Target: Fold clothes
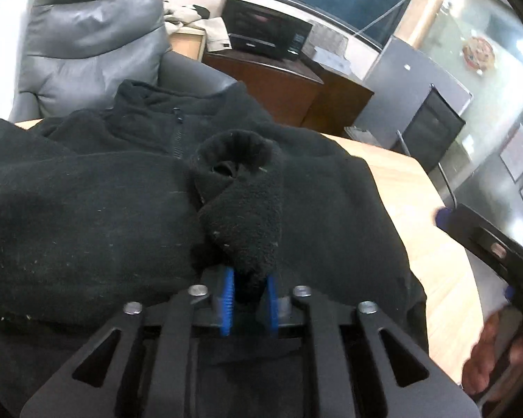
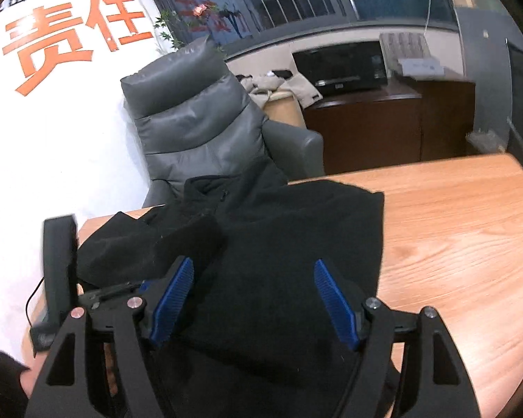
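Garment: black fleece zip jacket [image 1: 97,209] lies spread on the light wooden desk [image 2: 453,230], collar toward the grey leather armchair [image 2: 191,122].
Left tool [image 1: 249,296]: clenched on the sleeve cuff [image 1: 240,188].
Right tool [image 2: 254,299]: released, above the body.
Handling: soft, light, floppy; grip hems.
Room: bare desk to the right.

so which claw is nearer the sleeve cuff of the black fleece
Left. The left claw is shut on the sleeve just behind its cuff; the right claw hangs open above the fleece body, apart from the sleeve.
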